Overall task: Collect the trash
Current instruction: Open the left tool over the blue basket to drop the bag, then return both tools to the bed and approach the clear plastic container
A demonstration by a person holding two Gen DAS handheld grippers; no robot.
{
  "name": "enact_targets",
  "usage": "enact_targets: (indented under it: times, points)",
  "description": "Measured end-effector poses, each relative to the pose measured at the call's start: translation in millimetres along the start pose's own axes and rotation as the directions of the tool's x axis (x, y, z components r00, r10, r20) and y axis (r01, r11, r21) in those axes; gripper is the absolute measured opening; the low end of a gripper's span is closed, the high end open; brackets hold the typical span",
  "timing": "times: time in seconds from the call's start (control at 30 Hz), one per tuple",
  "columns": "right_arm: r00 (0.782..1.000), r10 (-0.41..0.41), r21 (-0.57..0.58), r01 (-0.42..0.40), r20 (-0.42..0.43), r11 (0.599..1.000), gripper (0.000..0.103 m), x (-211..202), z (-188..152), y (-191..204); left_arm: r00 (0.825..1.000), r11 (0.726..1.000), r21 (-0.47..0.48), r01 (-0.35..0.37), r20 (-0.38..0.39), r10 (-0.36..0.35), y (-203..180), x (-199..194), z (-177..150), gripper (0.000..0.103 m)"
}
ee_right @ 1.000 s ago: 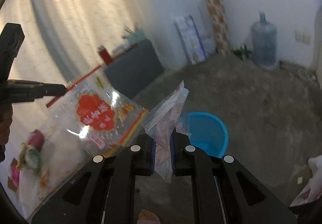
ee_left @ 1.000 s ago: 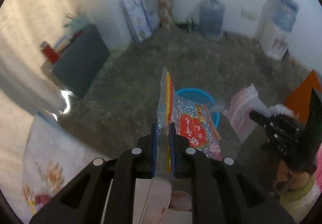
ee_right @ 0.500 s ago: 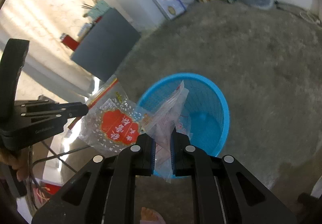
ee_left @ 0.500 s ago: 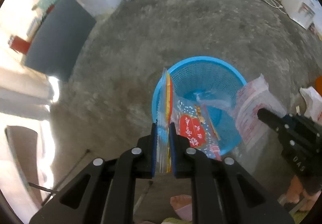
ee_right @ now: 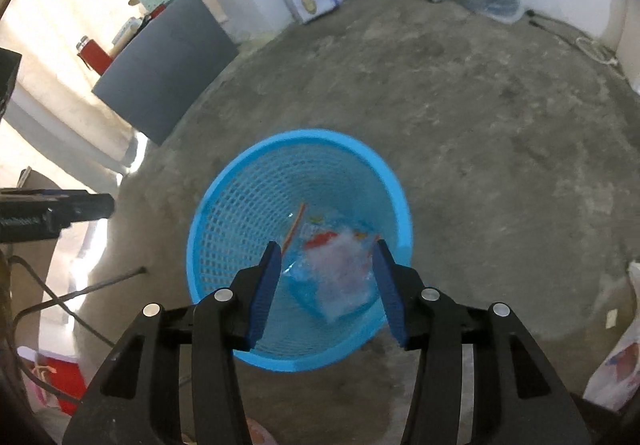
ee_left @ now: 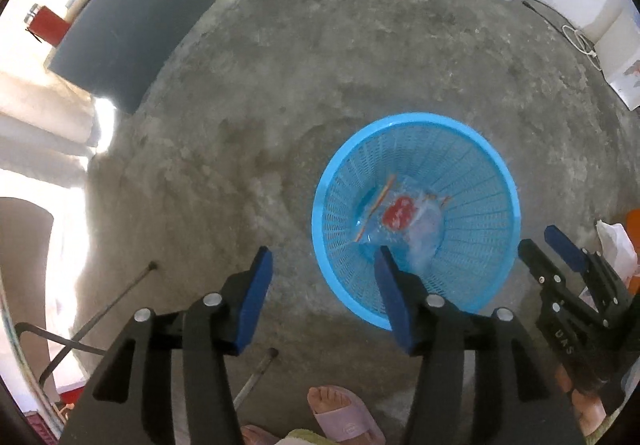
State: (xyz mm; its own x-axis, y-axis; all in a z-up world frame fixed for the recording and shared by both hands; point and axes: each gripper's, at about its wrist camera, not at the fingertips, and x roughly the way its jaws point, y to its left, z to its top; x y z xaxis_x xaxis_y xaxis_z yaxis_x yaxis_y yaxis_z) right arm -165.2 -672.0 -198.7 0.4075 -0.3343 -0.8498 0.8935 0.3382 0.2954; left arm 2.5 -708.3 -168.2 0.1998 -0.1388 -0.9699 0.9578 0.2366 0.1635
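Letting go over the bin: both wrappers are down in the blue mesh basket (ee_left: 416, 149).

A second ago each gripper pinched a wrapper; now the left gripper (ee_left: 326, 297) and right gripper (ee_right: 325, 287) hang with fingers spread wide, holding nothing. The red-labelled snack bag (ee_left: 396, 215) and the clear wrapper (ee_right: 340, 277) lie together on the basket floor. More trash, a white bag (ee_right: 616, 365), waits on the concrete floor (ee_left: 320, 85).

At the centre of both views, the basket (ee_left: 416, 149) is bright blue plastic with a smooth rim and latticed walls. Inside lie a clear, glossy plastic wrapper (ee_left: 394, 217) and a frosted, crinkled bag (ee_right: 344, 273). The floor (ee_left: 300, 65) is rough, matt, mottled grey concrete. The fingers (ee_right: 266, 285) carry matt blue pads on black plastic arms with shiny metal pins.
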Motion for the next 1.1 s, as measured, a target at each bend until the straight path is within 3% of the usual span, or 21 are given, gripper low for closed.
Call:
enact_targets:
  times: [0.17, 0.33, 0.47, 0.53, 0.67, 0.73, 0.83, 1.0, 1.03, 1.1]
  points:
    - [0.998, -0.041, -0.002, 0.041, 0.048, 0.999, 0.047, -26.1, 0.6, -3.5, 0.999, 1.0, -0.006, 0.008, 0.046, -0.008, 5.4, -35.4, -4.4, 0.059]
    - [0.992, -0.043, -0.02, 0.046, 0.121, 0.999, 0.047, -70.3, -3.4, 1.8, 0.993, 0.999, -0.011, 0.038, 0.114, -0.036, 15.8, -96.0, -19.2, 0.061]
    - [0.982, -0.026, -0.046, 0.035, 0.186, 0.998, 0.049, -116.8, -9.9, 13.9, 0.972, 0.997, -0.011, 0.071, 0.227, -0.067, 33.8, -165.3, -46.6, 0.068]
    - [0.975, -0.017, -0.065, 0.032, 0.22, 0.997, 0.057, -138.9, -14.3, 22.2, 0.952, 0.996, -0.003, 0.093, 0.293, -0.088, 48.5, -205.2, -70.0, 0.07]
    - [0.957, 0.031, -0.13, 0.007, 0.287, 0.991, 0.069, -191.8, -32.3, 54.5, 0.904, 0.99, -0.017, 0.142, 0.411, -0.122, 94.8, -278.8, -133.7, 0.074]
    - [0.945, 0.072, -0.168, -0.019, 0.319, 0.986, 0.081, -218.9, -43.8, 74.7, 0.878, 0.984, -0.049, 0.172, 0.461, -0.13, 122.1, -306.9, -170.5, 0.078]
    - [0.928, 0.105, -0.227, -0.022, 0.357, 0.974, 0.093, -246.9, -62.7, 107.3, 0.84, 0.965, -0.146, 0.22, 0.531, -0.112, 174.4, -343.6, -236.9, 0.092]
    - [0.928, 0.122, -0.409, 0.036, 0.353, 0.912, 0.095, -268.0, -99.1, 173.5, 0.783, 0.895, -0.364, 0.258, 0.621, 0.027, 252.2, -372.0, -351.5, 0.097]
    - [0.93, 0.136, -0.447, 0.034, 0.343, 0.894, 0.095, -268.9, -107.1, 188.6, 0.777, 0.866, -0.429, 0.257, 0.625, 0.079, 269.4, -372.0, -384.9, 0.097]
    - [0.93, 0.158, -0.501, 0.032, 0.333, 0.865, 0.095, -270.8, -121.8, 213.5, 0.781, 0.836, -0.488, 0.253, 0.613, 0.122, 284.7, -366.3, -424.5, 0.097]
